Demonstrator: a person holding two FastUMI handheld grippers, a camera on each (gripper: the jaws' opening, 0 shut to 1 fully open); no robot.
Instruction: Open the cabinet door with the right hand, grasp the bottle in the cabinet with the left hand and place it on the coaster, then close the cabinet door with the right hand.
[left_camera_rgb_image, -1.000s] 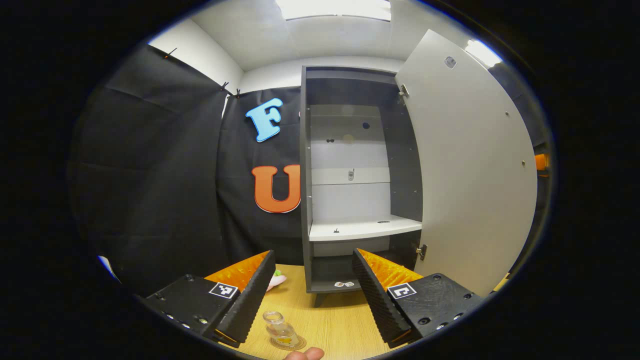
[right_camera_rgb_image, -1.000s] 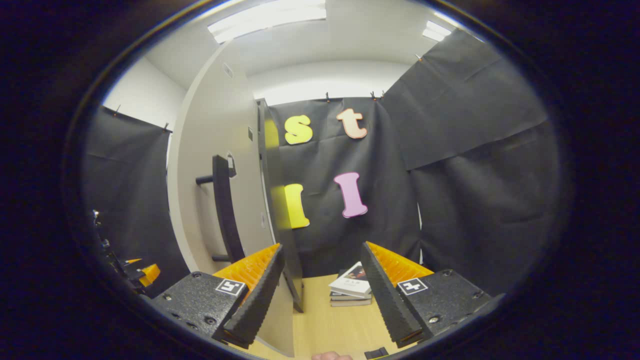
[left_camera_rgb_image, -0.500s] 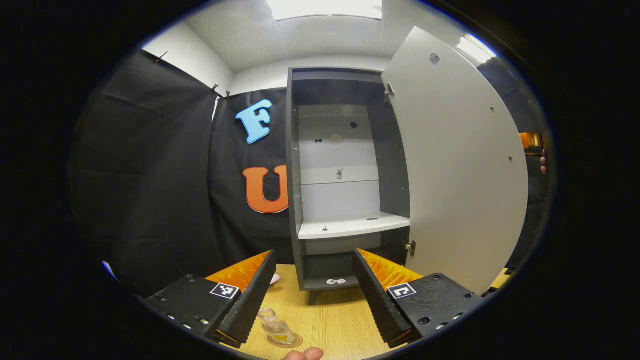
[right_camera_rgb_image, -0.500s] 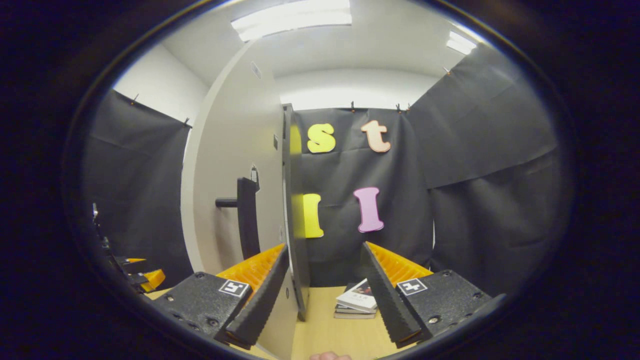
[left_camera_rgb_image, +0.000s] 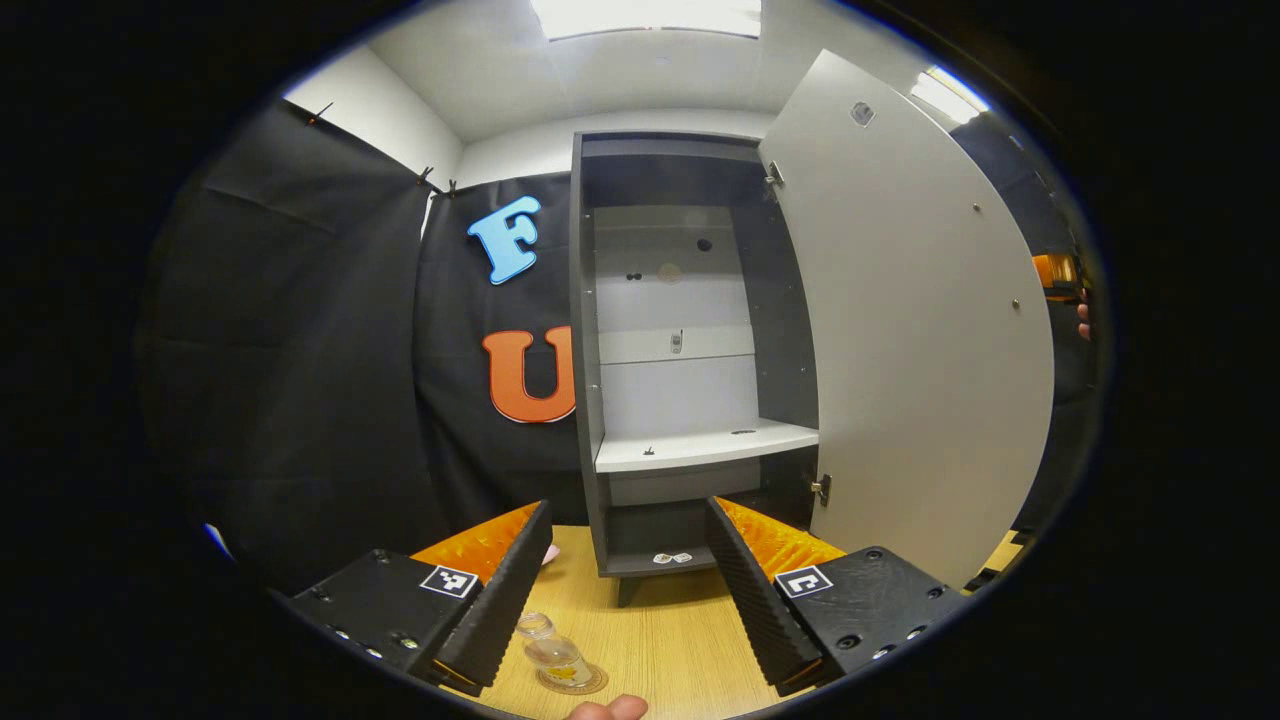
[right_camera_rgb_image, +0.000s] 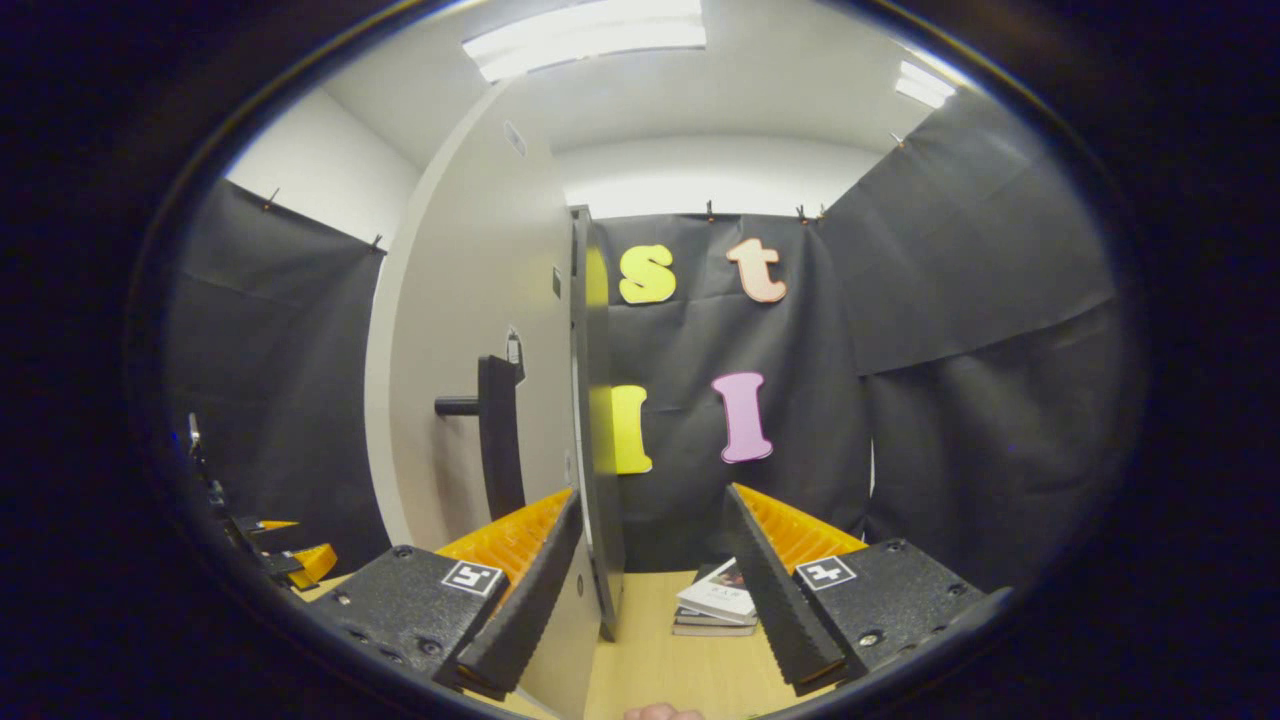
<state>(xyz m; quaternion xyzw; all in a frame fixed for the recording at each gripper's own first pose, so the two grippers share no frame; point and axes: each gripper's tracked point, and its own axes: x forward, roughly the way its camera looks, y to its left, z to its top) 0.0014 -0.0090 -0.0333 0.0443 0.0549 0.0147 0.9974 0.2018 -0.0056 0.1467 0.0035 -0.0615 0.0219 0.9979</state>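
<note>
one bottle on one coaster; cabinet door open; both grippers' jaws apart, empty.

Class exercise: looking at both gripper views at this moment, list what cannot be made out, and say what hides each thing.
- Bottle, left gripper view: its near side is hidden behind one of the left gripper fingers.
- Coaster: partly covered by the bottle.
- Books, right gripper view: partly hidden by a right gripper finger; titles too small.
- Cabinet door handle: lower end hidden.

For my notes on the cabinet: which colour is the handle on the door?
The handle is black, on the pale grey door; the right gripper view shows it best.
</note>
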